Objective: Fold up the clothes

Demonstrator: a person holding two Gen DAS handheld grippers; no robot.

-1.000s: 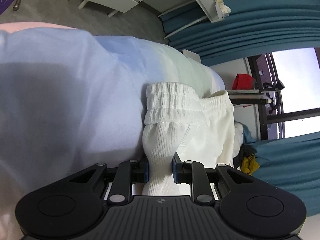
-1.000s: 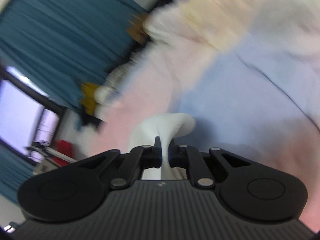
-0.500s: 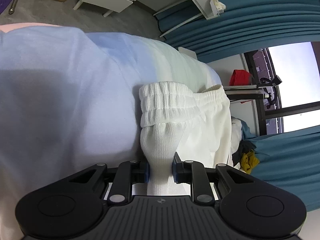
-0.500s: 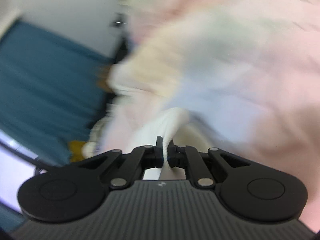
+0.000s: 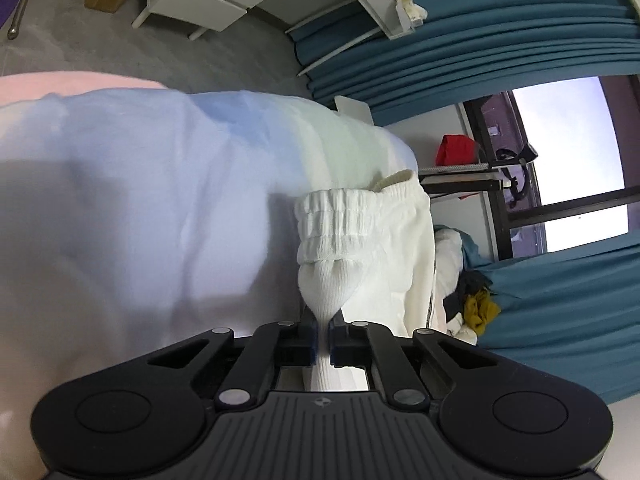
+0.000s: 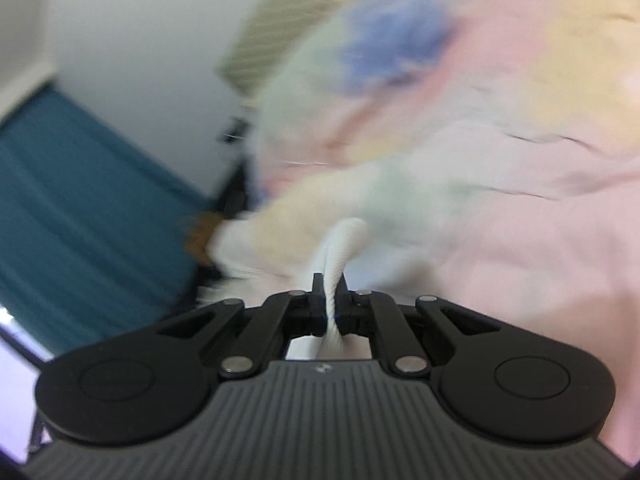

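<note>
While the left gripper (image 5: 323,334) has its jaws clenched on the ribbed white knit just below the elastic waistband of the white sweatpants (image 5: 362,256), the garment lies bunched on the pastel bedsheet (image 5: 132,204) near the bed's edge. The right gripper (image 6: 330,306) pinches a twisted white fold of them, its surroundings blurred. Teal curtains (image 5: 500,36) hang beyond.

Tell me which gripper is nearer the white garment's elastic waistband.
Left. The left gripper is shut on the white garment just below its elastic waistband. The right gripper pinches a white fold with no waistband in its blurred view.
</note>
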